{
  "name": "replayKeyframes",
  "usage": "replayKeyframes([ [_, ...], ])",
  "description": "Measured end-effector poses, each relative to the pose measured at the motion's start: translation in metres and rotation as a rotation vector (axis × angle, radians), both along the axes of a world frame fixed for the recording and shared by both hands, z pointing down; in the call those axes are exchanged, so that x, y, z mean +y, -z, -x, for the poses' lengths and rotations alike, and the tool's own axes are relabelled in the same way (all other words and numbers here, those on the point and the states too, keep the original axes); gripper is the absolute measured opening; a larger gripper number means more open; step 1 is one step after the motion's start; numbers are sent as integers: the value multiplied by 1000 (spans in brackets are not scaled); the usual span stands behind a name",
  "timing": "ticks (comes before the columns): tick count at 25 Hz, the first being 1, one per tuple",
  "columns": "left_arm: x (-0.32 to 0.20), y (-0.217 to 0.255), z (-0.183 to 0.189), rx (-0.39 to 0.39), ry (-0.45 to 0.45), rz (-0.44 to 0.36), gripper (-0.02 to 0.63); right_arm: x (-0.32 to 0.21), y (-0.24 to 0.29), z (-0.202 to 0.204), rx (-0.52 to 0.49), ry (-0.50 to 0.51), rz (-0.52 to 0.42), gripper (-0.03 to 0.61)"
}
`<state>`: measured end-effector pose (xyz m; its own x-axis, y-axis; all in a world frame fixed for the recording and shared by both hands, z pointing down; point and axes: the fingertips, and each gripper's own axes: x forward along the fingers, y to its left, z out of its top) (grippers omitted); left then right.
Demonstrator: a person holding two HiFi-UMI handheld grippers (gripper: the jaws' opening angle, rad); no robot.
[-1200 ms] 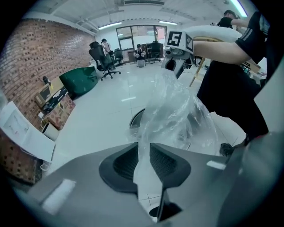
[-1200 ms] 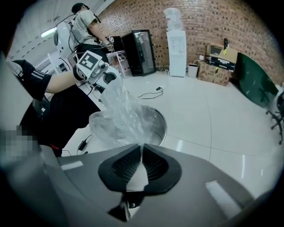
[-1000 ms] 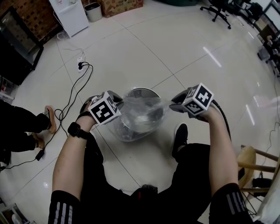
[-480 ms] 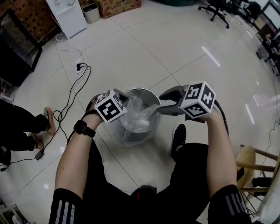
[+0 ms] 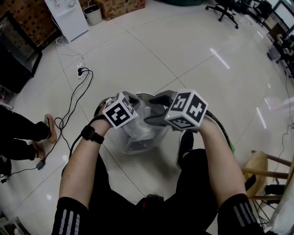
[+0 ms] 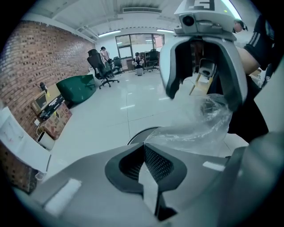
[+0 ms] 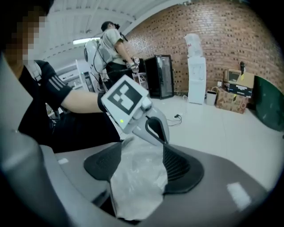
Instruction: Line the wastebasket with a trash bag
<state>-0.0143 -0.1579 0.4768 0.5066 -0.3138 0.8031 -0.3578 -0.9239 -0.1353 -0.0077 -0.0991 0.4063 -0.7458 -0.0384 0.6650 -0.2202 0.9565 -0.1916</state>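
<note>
1 bag (image 6: 191, 128) pinched in L tongs (image 6: 144, 150)

No text can be read; the print on the cardboard box (image 5: 123, 6), at the head view's upper edge, is too small.

This looks like an open office or lab workspace. A glossy white tiled floor (image 5: 183, 50) runs to a brick wall (image 7: 230, 35) on the far side, where a white water dispenser (image 7: 195, 80), a black glass-door cabinet (image 7: 162, 82) and cardboard boxes (image 7: 235, 95) stand. Swivel office chairs (image 6: 100, 66) sit far off by glass partitions (image 6: 142, 44). A power strip with black cable (image 5: 80, 73) lies on the floor to the left.
</note>
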Motion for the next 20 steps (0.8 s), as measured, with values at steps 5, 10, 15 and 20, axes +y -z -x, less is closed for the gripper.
replayKeyframes([
  [5,3,17,-10,74,-31,-35,0,-24,-55,0,145,-65,-6,199],
  [10,-2,32,-4,99,-3,-79,0,-33,-43,4,48,-113,39,38],
  [15,-8,20,13,55,47,-58,0,-29,6,17,-197,-170,208,214],
  [20,-12,26,8,90,68,-75,0,-5,-19,30,-160,-167,341,273],
])
